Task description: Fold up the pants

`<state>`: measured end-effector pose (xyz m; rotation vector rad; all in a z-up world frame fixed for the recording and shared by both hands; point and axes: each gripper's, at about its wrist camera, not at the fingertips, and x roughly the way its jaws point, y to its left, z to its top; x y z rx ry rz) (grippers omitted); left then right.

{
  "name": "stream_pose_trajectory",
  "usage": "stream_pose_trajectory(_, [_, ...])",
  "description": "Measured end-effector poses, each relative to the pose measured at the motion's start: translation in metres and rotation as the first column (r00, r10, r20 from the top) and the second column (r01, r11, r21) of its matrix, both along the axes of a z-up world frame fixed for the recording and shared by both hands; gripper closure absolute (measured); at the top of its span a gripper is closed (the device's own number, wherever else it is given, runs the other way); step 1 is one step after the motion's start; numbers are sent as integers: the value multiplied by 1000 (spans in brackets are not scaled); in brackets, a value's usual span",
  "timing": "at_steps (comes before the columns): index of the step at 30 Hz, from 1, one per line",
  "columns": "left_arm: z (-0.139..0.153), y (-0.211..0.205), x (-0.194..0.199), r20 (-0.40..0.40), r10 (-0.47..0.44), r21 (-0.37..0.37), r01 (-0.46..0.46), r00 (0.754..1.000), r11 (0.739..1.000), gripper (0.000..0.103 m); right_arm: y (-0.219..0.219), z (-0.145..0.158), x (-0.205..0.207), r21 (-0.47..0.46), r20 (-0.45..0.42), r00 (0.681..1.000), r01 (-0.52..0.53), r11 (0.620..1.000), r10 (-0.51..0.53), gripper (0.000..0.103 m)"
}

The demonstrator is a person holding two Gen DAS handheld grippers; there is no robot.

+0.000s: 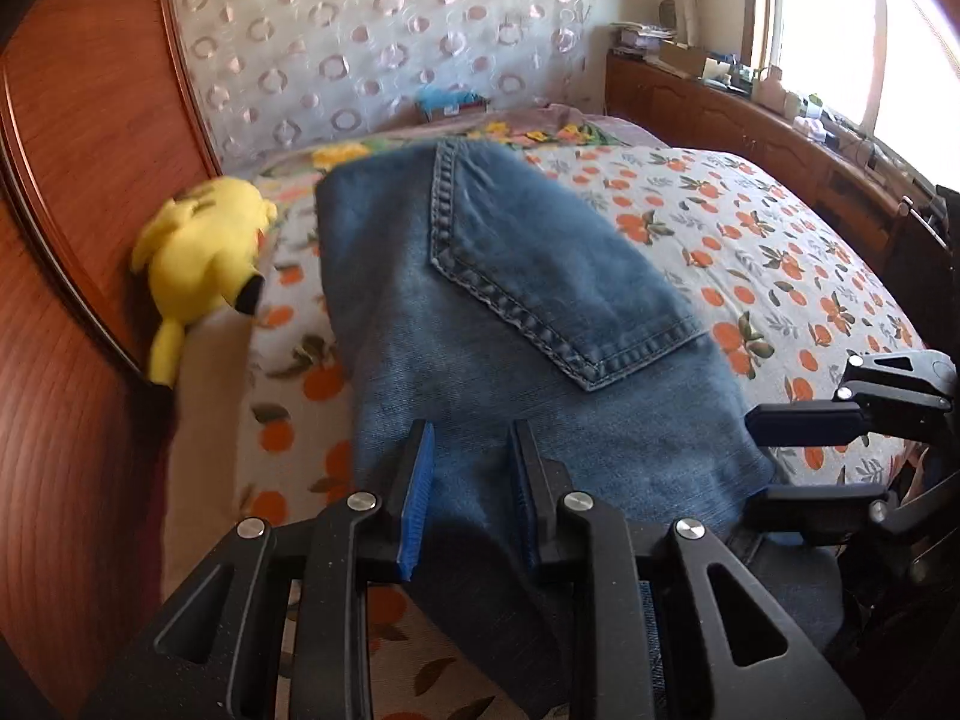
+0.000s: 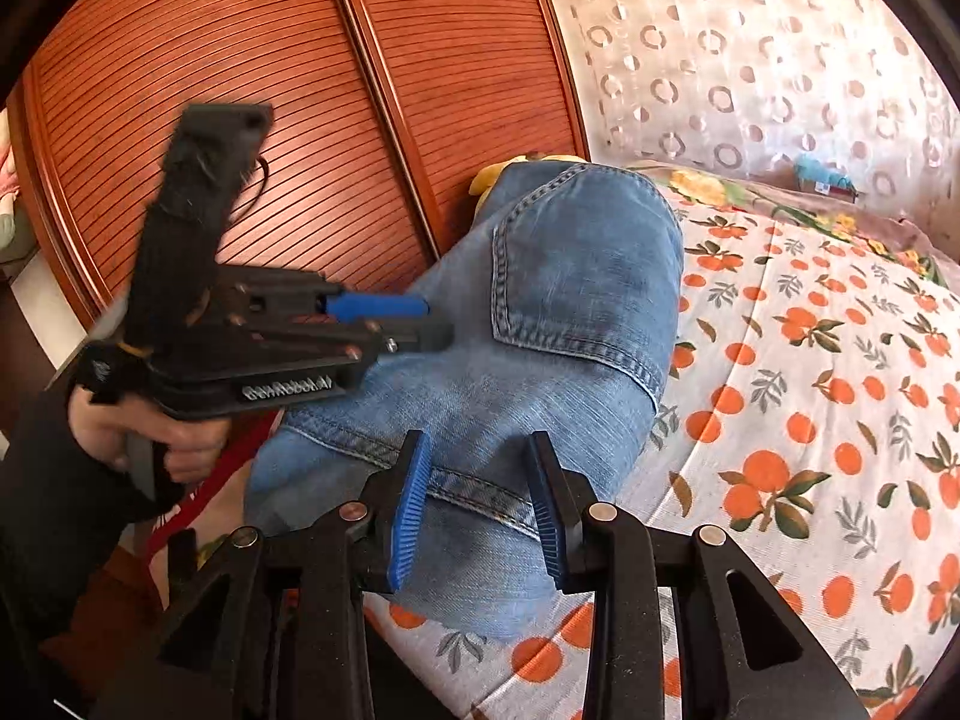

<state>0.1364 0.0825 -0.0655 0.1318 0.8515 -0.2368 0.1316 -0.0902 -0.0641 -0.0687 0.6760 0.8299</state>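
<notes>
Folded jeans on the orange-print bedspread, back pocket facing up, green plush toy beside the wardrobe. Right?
Not quite: the plush toy is yellow, not green, as the left wrist view shows. The rest holds: folded jeans on the orange-print bedspread, back pocket facing up, toy beside the wardrobe.

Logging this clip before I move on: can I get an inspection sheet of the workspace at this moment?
Surface: bedspread with orange-fruit print.
Job's things: folded jeans on the bed, back pocket up.
Clutter: yellow plush toy at the bed's edge beside the jeans.
Grippers: left gripper and right gripper both open over the denim, neither pinching it.
Cables: nothing seen.
Surroundings: slatted wooden wardrobe doors, patterned curtain, cluttered sideboard under a bright window.
</notes>
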Motion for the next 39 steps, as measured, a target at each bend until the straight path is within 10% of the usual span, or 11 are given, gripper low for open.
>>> stream_pose_trajectory(22, [-17, 21, -2, 19, 23, -102, -21, 1000, 995, 75, 0, -28, -4, -72, 42, 999, 12, 997, -9, 67])
stream_pose_trajectory(39, [29, 22, 81, 85, 12, -91, -5, 996, 996, 75, 3, 47, 107, -85, 104, 994, -32, 996, 41, 67])
